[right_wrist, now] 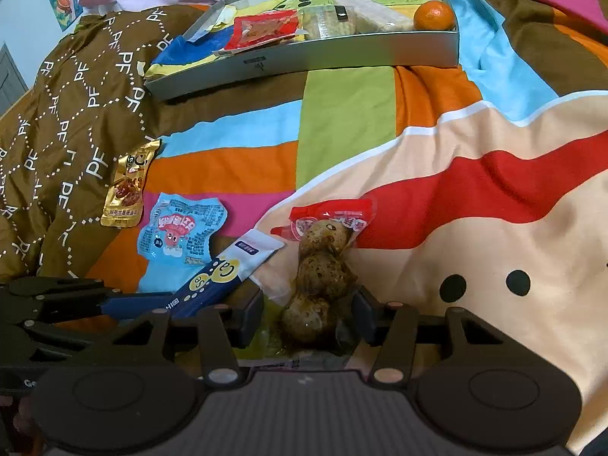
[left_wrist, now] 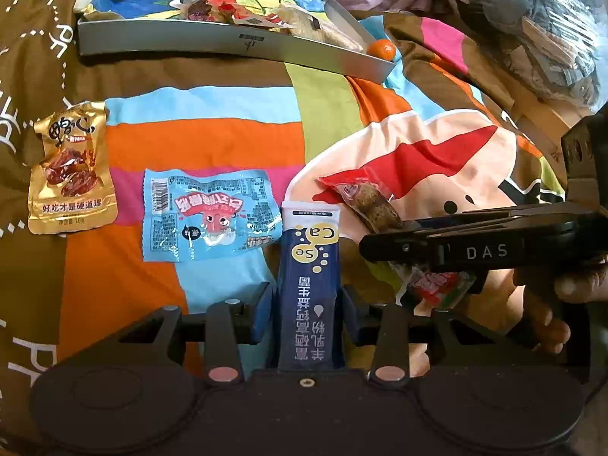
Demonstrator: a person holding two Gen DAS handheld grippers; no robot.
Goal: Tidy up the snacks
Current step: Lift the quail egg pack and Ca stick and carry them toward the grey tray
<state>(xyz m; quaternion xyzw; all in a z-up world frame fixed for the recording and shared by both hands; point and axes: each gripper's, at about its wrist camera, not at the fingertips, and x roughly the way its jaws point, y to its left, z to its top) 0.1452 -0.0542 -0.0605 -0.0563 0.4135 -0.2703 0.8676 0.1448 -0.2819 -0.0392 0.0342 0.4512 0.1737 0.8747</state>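
A dark blue stick sachet (left_wrist: 309, 296) with yellow circles lies lengthwise between the blue pads of my left gripper (left_wrist: 308, 315), which is shut on it. The right wrist view shows the same sachet (right_wrist: 212, 281) slanting out of the left gripper (right_wrist: 171, 304). My right gripper (right_wrist: 307, 315) is shut on a clear packet of brown eggs with a red top (right_wrist: 323, 269), on the bedspread. From the left wrist view the right gripper (left_wrist: 380, 239) comes in sideways, with the egg packet (left_wrist: 370, 205) sticking out past it.
A grey tray (left_wrist: 171, 38) (right_wrist: 342, 53) at the far side holds red and pale snack packs and a mandarin (left_wrist: 382, 48) (right_wrist: 434, 15). A gold packet (left_wrist: 70, 171) (right_wrist: 129, 186) and a light blue packet (left_wrist: 211, 216) (right_wrist: 182, 231) lie left. A hand (left_wrist: 551, 304) grips the right tool.
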